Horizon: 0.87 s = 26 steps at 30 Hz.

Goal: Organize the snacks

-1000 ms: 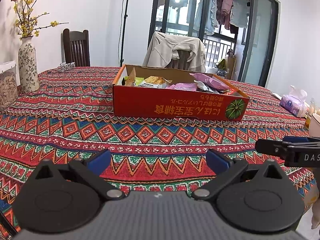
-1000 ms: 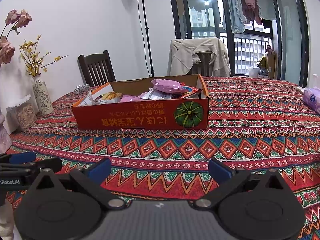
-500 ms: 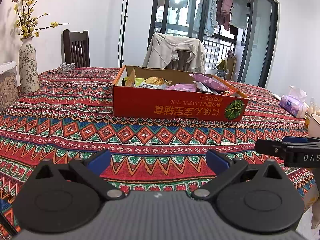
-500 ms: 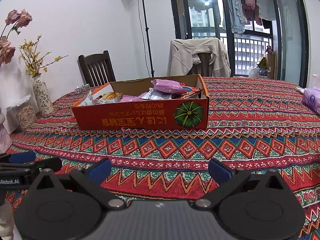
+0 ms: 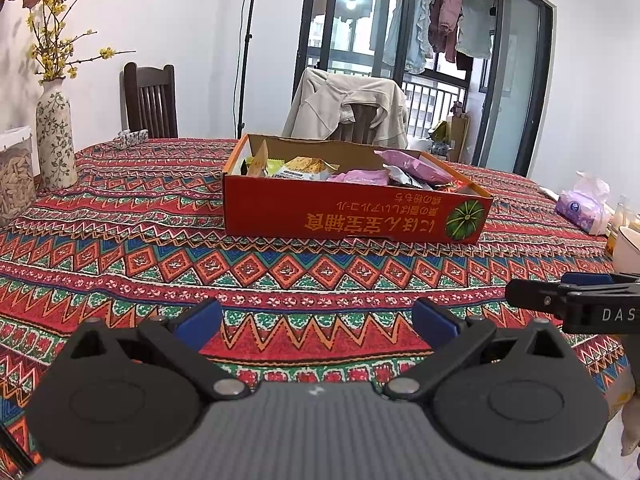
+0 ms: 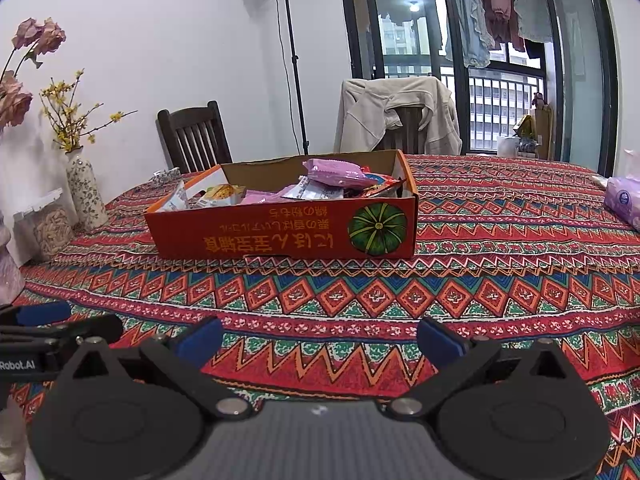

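A red cardboard box (image 5: 344, 216) (image 6: 288, 236) with a printed pumpkin stands mid-table, full of snack packets: pink packets (image 5: 412, 166) (image 6: 336, 172) on the right, yellow and orange ones (image 5: 304, 166) (image 6: 220, 194) on the left. My left gripper (image 5: 318, 322) is open near the table's front edge, well short of the box, nothing between its blue pads. My right gripper (image 6: 318, 338) is open too, equally far from the box and empty. Each gripper shows at the edge of the other's view, the right one (image 5: 576, 300) and the left one (image 6: 52, 328).
A patterned red tablecloth (image 5: 160, 248) covers the table. A flower vase (image 5: 54, 136) and a jar (image 5: 16, 176) stand at the left edge. A tissue pack (image 5: 580, 208) and a bowl (image 5: 628, 244) lie at the right. Chairs (image 6: 192, 140) stand behind, one draped with a jacket (image 6: 396, 116).
Both views have crept slightly; the box sits a touch lower and left in the left wrist view. Both grippers stay open and empty.
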Tool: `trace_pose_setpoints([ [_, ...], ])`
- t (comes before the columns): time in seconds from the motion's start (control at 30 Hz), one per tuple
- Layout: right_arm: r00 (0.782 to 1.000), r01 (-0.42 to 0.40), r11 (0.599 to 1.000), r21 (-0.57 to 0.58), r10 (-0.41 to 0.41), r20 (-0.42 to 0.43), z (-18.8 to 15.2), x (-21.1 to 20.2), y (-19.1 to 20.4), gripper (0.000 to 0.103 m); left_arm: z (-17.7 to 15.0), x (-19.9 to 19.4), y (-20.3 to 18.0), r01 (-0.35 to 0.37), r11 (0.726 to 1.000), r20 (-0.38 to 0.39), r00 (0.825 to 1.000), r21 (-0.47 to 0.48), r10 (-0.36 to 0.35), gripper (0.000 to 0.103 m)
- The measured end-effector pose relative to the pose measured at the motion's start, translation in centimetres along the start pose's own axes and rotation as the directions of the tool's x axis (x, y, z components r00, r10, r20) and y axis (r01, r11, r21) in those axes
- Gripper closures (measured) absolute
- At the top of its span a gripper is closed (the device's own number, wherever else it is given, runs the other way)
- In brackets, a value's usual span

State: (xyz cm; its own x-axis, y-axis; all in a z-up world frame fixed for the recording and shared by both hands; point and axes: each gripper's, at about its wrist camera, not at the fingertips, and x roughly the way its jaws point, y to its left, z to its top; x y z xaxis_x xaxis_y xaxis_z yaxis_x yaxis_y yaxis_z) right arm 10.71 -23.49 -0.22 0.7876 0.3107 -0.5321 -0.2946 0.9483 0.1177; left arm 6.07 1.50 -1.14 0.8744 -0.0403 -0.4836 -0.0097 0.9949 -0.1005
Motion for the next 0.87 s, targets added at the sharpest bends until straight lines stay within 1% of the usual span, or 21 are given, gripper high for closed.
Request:
trace_pose_setpoints([
  [0.5,1.0,0.003,1.0,-0.001,-0.003,0.002,-0.1,-0.12,0.0,0.0,-0.04,-0.2,-0.07,-0.003,1.0,0.011,1.0,0.007,0.003,0.0],
  [0.6,1.0,0.004,1.0,0.0,-0.004,0.001,-0.13,-0.12,-0.04,0.0,-0.09,-0.34,-0.17,-0.003,1.0,0.024,1.0,0.013,0.003,0.0],
  [0.7,1.0,0.003,1.0,0.001,-0.003,0.0,-0.06,-0.23,-0.15,0.0,0.0,-0.13,0.13,0.005,1.0,0.021,1.0,-0.005,-0.005,0.0],
  [0.87,1.0,0.005,1.0,0.004,-0.005,-0.004,-0.02,-0.13,-0.35,0.0,0.11,-0.08,0.4,0.008,1.0,0.027,1.0,-0.009,-0.007,0.0],
])
